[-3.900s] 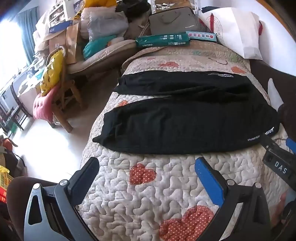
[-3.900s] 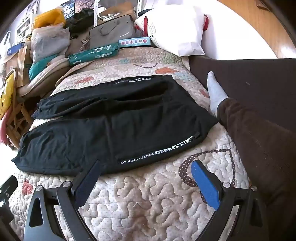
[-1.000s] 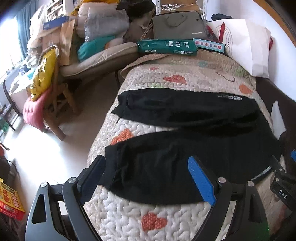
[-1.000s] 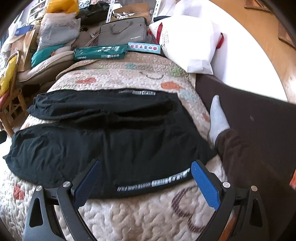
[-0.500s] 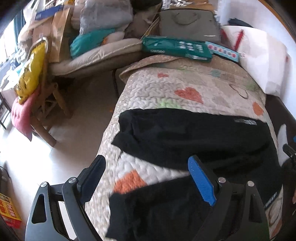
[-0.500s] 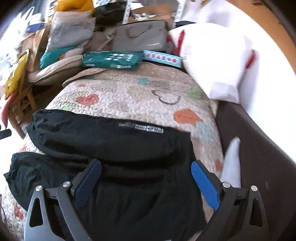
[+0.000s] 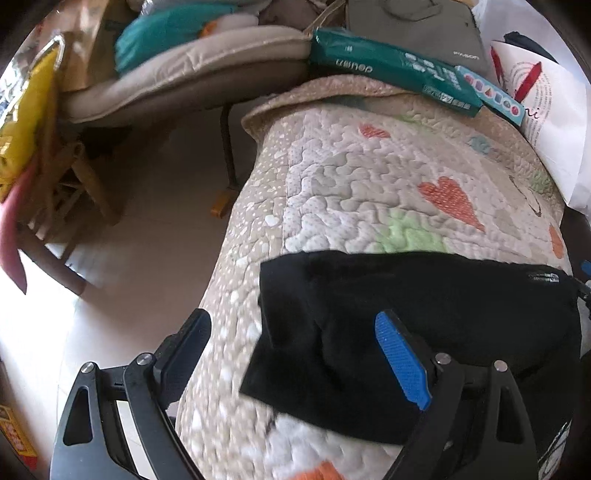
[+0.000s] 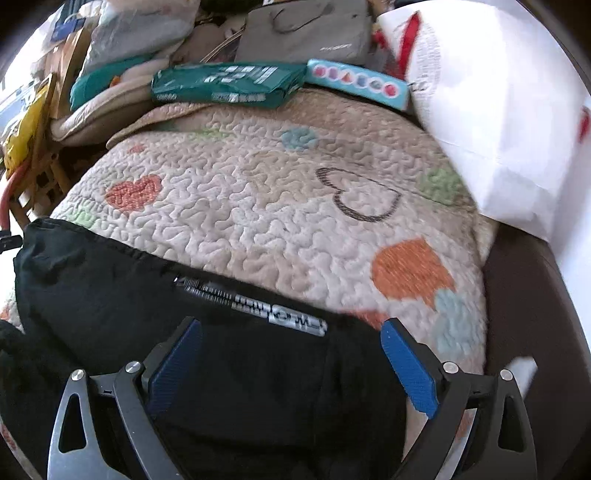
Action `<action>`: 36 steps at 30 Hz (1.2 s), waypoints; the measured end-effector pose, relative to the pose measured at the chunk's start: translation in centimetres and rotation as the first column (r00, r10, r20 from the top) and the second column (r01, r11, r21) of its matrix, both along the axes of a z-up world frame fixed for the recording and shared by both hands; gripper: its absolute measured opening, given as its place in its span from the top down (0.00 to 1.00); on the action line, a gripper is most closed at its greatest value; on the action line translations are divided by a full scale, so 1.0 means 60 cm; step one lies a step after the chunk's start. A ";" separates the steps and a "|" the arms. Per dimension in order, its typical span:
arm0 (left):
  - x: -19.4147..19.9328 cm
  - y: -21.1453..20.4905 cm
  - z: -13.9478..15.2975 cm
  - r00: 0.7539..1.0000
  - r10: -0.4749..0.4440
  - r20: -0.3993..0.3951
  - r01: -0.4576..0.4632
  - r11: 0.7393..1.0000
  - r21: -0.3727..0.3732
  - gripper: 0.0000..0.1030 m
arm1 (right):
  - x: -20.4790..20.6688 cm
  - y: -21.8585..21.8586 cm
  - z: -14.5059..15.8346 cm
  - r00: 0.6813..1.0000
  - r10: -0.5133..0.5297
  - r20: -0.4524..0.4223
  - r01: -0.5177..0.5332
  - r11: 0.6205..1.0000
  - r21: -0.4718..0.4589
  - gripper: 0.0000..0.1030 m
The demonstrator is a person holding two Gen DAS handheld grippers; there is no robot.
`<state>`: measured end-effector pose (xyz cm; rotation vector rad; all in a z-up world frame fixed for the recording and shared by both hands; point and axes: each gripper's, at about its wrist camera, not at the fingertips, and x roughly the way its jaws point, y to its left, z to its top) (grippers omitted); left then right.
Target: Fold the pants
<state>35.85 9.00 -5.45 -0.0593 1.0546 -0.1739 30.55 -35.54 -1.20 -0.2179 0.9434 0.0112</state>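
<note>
Black fabric pants carry a white printed logo strip. The beige quilted bedspread shows orange, green and pale-blue hearts; at twelve o'clock lies a teal rectangular pack.

A lived-in home bedroom, used partly for storage. Shown by a bed under a quilted cover with hearts, a cushioned chair heaped with bags and bundles, a wooden chair draped in yellow and pink, a grey laptop bag, boxes, a white paper bag.
</note>
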 end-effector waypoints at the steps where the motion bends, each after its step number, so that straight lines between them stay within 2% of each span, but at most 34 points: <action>1: 0.012 0.002 -0.009 1.000 -0.006 -0.013 0.006 1.000 -0.015 0.12 | 0.010 0.000 -0.006 1.000 0.009 -0.005 -0.009 1.000 -0.004 0.04; 8: 0.056 -0.004 -0.054 0.995 -0.040 -0.091 0.029 0.992 -0.123 0.12 | 0.081 0.002 -0.071 0.993 0.067 -0.098 -0.067 0.998 0.007 0.06; 11: 0.064 -0.015 -0.054 0.994 -0.059 -0.090 0.047 0.991 -0.127 0.12 | 0.088 0.002 -0.094 0.988 0.083 -0.132 -0.081 0.996 0.023 0.08; 13: 0.069 -0.020 -0.054 0.993 -0.069 -0.099 0.057 0.991 -0.123 0.13 | 0.086 0.002 -0.100 0.988 0.097 -0.123 -0.093 0.995 0.032 0.09; 15: 0.070 -0.023 -0.048 0.992 -0.086 -0.094 0.074 0.990 -0.124 0.27 | 0.086 -0.003 -0.101 0.985 0.112 -0.134 -0.101 0.991 0.089 0.19; 16: 0.068 -0.024 -0.042 0.993 -0.090 -0.082 0.081 0.990 -0.114 0.41 | 0.084 -0.004 -0.099 0.983 0.119 -0.138 -0.104 0.988 0.110 0.25; 17: 0.066 -0.025 -0.037 0.992 -0.098 -0.073 0.090 0.990 -0.108 0.54 | 0.081 -0.003 -0.096 0.983 0.122 -0.136 -0.108 0.989 0.105 0.39; 18: 0.065 -0.028 -0.032 0.993 -0.101 -0.068 0.095 0.991 -0.091 0.58 | 0.078 -0.001 -0.092 0.982 0.132 -0.138 -0.120 0.988 0.096 0.48; 19: 0.064 -0.030 -0.027 0.991 -0.113 -0.066 0.107 0.990 -0.087 0.69 | 0.075 -0.001 -0.088 0.979 0.147 -0.143 -0.132 0.985 0.114 0.71; 20: 0.063 -0.031 -0.024 0.990 -0.125 -0.070 0.118 0.988 -0.097 0.79 | 0.074 -0.005 -0.085 0.978 0.146 -0.147 -0.127 0.983 0.131 0.79; 23: 0.054 -0.048 -0.009 0.989 -0.141 -0.052 0.138 0.989 -0.051 0.83 | 0.069 -0.014 -0.073 0.977 0.142 -0.157 -0.112 0.976 0.188 0.85; 26: 0.041 -0.059 0.010 0.989 -0.148 -0.019 0.148 0.989 -0.002 0.84 | 0.059 -0.009 -0.062 0.978 0.144 -0.154 -0.113 0.975 0.194 0.87; 32: -0.001 -0.057 0.054 0.985 -0.170 0.041 0.169 0.985 0.023 0.84 | 0.032 -0.005 -0.022 0.980 0.147 -0.131 -0.117 0.970 0.212 0.89; 36: -0.046 -0.043 0.087 0.981 -0.177 0.078 0.175 0.984 0.020 0.84 | -0.014 0.003 0.017 0.984 0.149 -0.097 -0.126 0.970 0.209 0.89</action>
